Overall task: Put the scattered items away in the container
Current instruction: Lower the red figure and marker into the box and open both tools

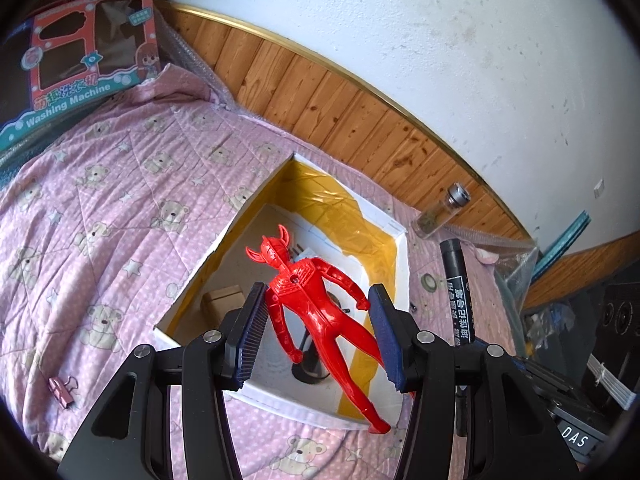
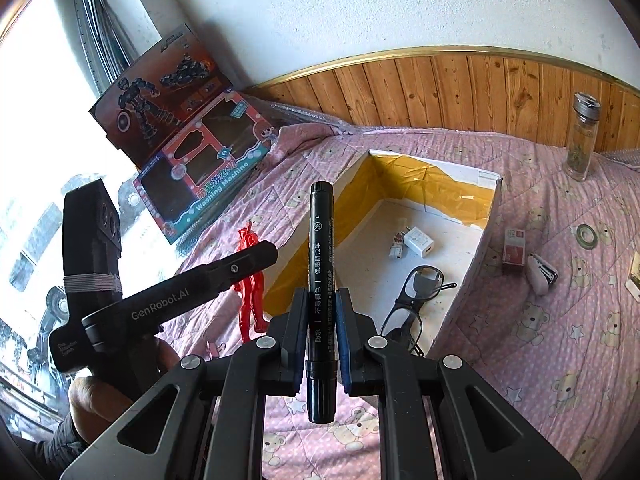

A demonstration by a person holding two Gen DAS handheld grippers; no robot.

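My left gripper holds the red toy man between its two pads, which press on his arms, and he hangs over the open box, with his horned head over the inside and one foot past the near wall. My right gripper is squeezed tight on the black marker pen, which stands upright between the blue pads, near the box's front left corner. The white box with yellow tape inside sits on the pink bear blanket. Inside the box I see black glasses, a white plug and a tiny toy just beside the plug, and from the left camera a small brown block in the left corner. Around the box, on the right, there is a glass bottle standing near the wood wall, a little red and white pack, a white stapler touching that pack, and a roll of tape. On the left, a pink clip lies on the blanket, well apart from the box. Two toy boxes lean at the far left, the pink washing machine box in front of a dark robot one. A hand grips the left tool's handle
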